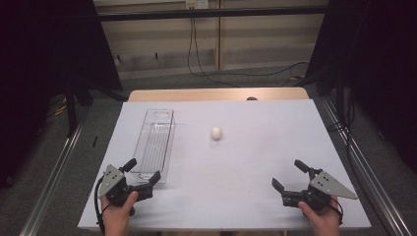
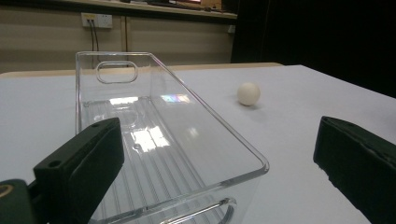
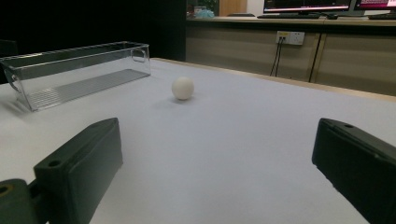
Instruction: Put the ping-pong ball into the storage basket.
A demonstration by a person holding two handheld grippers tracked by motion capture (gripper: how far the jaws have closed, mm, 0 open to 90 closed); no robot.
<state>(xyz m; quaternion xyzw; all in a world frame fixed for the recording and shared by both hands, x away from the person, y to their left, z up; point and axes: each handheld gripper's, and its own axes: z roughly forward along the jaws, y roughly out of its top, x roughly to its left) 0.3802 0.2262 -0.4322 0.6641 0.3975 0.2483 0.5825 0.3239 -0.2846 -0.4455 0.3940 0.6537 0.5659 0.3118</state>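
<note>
One white egg (image 1: 216, 132) lies on the bare bench (image 1: 255, 162), roughly in the middle, well apart from both claws and off to the right of the clear bin (image 1: 156, 142). In the left gripper view the egg (image 2: 248, 94) sits beyond the bin's far right corner; in the right gripper view it (image 3: 182, 88) rests straight ahead between the two jaws' lines of sight.

The work in hand looks like fetching the egg and setting it in the bin. To do it well, the nearer claw should come in low and level, straddle the egg at its widest part, and close gently, since a smooth, rounded thing rolls away from a glancing touch and may crack under a hard squeeze.

The clear bin (image 2: 168, 135) is long, empty, and stands just ahead of the left claw (image 1: 142, 173), whose jaws are spread wide with nothing between them. The right claw (image 1: 290, 176) is likewise released and empty, near the bench's front right.

Count: one egg, one bin, two claws.
</note>
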